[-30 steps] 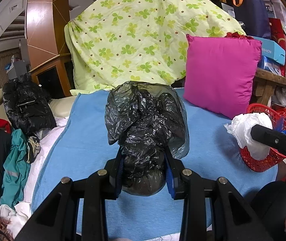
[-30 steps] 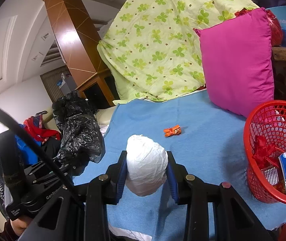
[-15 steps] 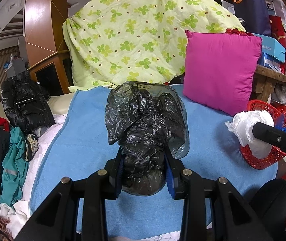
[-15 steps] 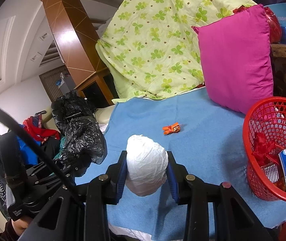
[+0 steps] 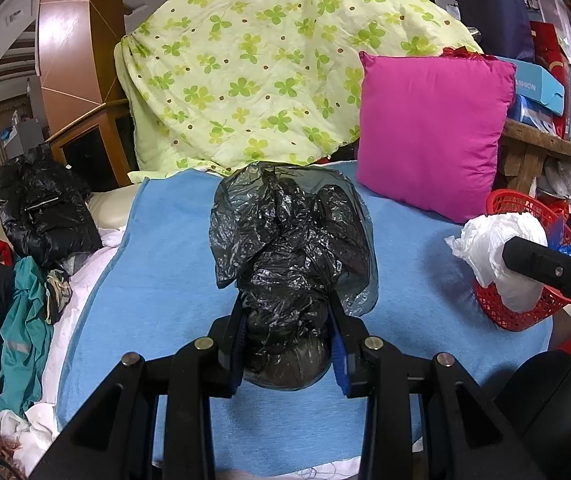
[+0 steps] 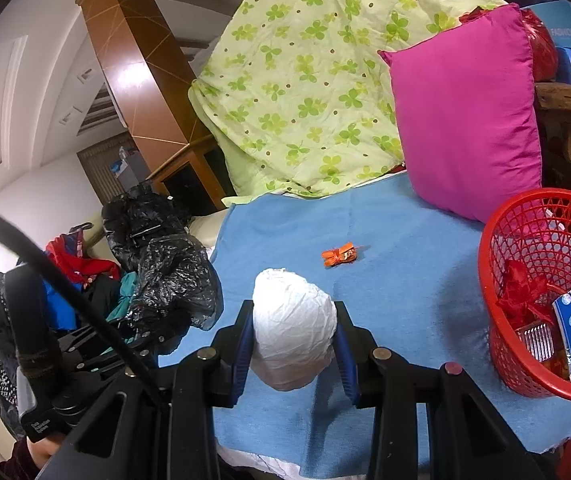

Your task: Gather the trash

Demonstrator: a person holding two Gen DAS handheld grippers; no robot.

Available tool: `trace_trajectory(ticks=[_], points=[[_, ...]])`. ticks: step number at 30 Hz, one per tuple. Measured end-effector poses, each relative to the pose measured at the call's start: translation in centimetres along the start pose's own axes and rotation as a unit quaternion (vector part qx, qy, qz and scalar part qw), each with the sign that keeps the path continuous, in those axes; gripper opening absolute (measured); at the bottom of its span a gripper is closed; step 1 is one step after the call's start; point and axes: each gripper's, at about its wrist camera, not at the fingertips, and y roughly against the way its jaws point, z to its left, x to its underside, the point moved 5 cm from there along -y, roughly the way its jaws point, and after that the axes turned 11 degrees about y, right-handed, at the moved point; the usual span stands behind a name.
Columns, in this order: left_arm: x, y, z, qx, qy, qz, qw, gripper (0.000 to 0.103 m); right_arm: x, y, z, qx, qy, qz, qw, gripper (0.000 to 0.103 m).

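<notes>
My left gripper (image 5: 287, 344) is shut on a crumpled black plastic bag (image 5: 291, 256) and holds it above the blue cloth (image 5: 165, 280); the bag also shows at the left of the right wrist view (image 6: 173, 276). My right gripper (image 6: 293, 344) is shut on a white crumpled bag (image 6: 291, 328), seen in the left wrist view (image 5: 497, 248) in front of the red basket (image 5: 521, 312). The red basket (image 6: 497, 248) at the right holds several wrappers. A small orange wrapper (image 6: 339, 255) lies on the blue cloth (image 6: 405, 260), beyond the white bag.
A magenta pillow (image 6: 469, 120) and a green clover quilt (image 6: 305, 92) stand at the back. A black jacket (image 5: 41, 208) and piled clothes (image 5: 21, 320) lie left of the cloth. Boxes sit on a wooden shelf (image 5: 545, 144) at the right.
Both grippers keep their bags. The views have shifted slightly, with the scene sliding a little rightward and down; the right gripper has edged toward the basket.
</notes>
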Motion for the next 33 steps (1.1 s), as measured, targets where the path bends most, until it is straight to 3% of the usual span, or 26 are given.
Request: trace_trajectory(ticks=[33], points=[[0.2,-1.1,1.0,0.017,-0.005,0.014,0.9997,0.037,1.0,0.2,-0.9,0.009,-0.034,0.000,0.999,0.041]])
